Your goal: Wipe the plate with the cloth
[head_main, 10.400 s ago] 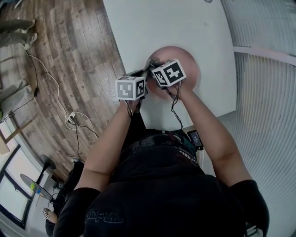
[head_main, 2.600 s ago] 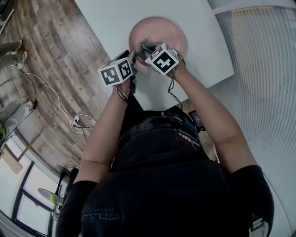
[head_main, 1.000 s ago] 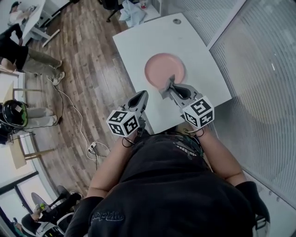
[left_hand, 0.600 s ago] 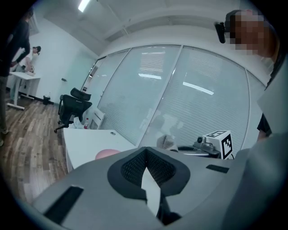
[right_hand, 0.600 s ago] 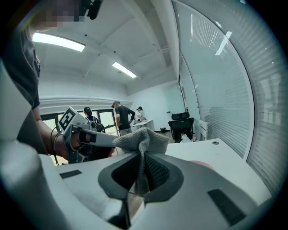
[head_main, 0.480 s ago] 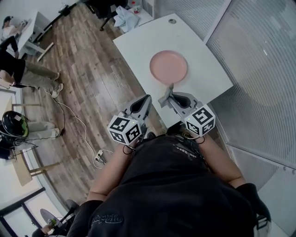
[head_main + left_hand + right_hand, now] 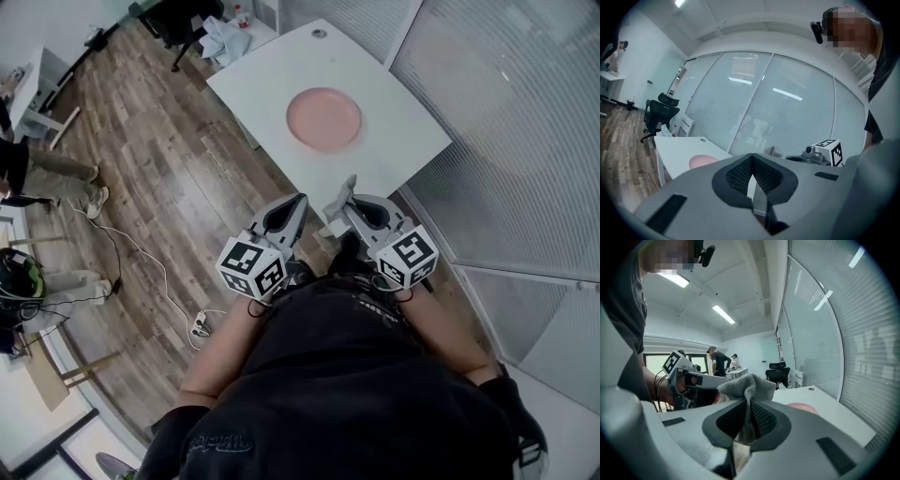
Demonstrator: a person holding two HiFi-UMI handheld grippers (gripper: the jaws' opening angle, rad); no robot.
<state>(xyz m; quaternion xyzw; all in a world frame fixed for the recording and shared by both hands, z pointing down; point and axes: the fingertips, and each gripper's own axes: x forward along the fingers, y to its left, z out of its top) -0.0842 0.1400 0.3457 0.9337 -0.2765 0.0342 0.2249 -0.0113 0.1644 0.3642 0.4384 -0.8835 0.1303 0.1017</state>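
Observation:
The pink plate (image 7: 323, 119) lies by itself on the white table (image 7: 394, 164), well ahead of both grippers. My right gripper (image 7: 349, 187) is held close to my body, beyond the table's near edge, and is shut on a grey cloth (image 7: 747, 384). The cloth bunches up above the jaws and hangs a little below them (image 7: 334, 219). My left gripper (image 7: 298, 201) is beside it on the left, shut with nothing between its jaws (image 7: 751, 158). The plate shows small and far in the left gripper view (image 7: 701, 161) and the right gripper view (image 7: 804, 408).
A glass partition with blinds (image 7: 506, 141) runs along the right of the table. A black office chair (image 7: 178, 19) and some items stand past the table's far corner. Cables (image 7: 178, 300) lie on the wooden floor at left, where other people stand.
Both grippers have drawn back from the plate and off the table toward my body. The plate stays on the table. The cloth is still in the right gripper.

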